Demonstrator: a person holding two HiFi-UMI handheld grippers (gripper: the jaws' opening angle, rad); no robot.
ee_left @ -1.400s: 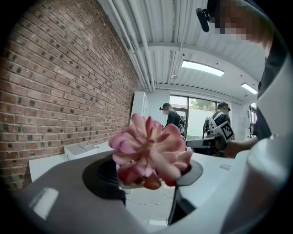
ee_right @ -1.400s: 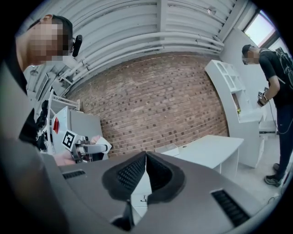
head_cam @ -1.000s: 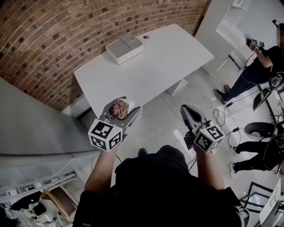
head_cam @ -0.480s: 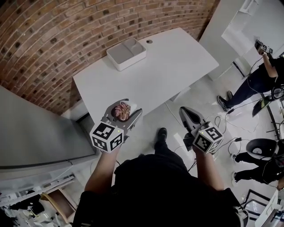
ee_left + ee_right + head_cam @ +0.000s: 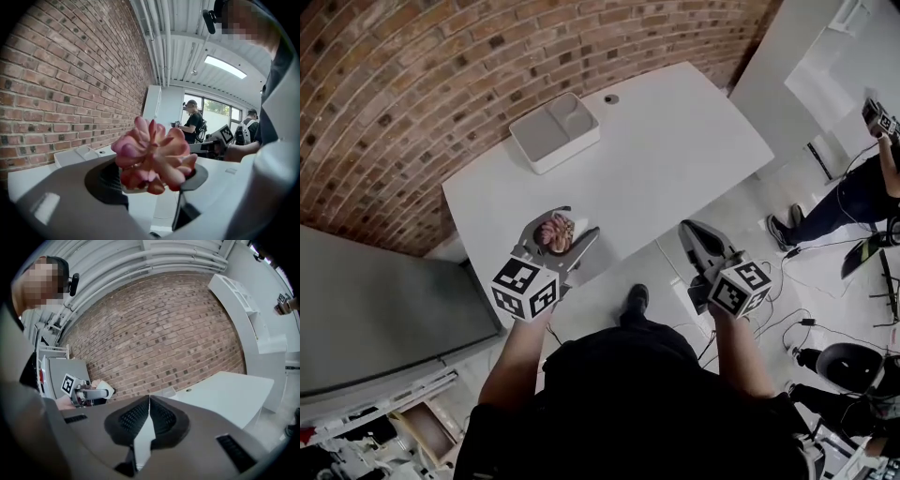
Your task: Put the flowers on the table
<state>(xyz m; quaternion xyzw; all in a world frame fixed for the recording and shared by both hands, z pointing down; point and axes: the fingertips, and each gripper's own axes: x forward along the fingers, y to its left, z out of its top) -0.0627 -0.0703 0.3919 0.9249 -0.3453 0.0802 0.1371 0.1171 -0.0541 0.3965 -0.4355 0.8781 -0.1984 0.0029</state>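
One risk for us: the left gripper (image 5: 566, 226), clenched on the flowers (image 5: 553, 232), hovers near the table's (image 5: 675, 141) lower edge, so an early release could drop them floorward; the right gripper (image 5: 692, 232) is closed, empty.

The flowers (image 5: 554, 232), a small bunch of pink blossoms with pointed petals, are pinched between the jaws of the left gripper (image 5: 562, 228), blooms up. They hang over the near left edge of the white table (image 5: 675, 141), not resting on it.
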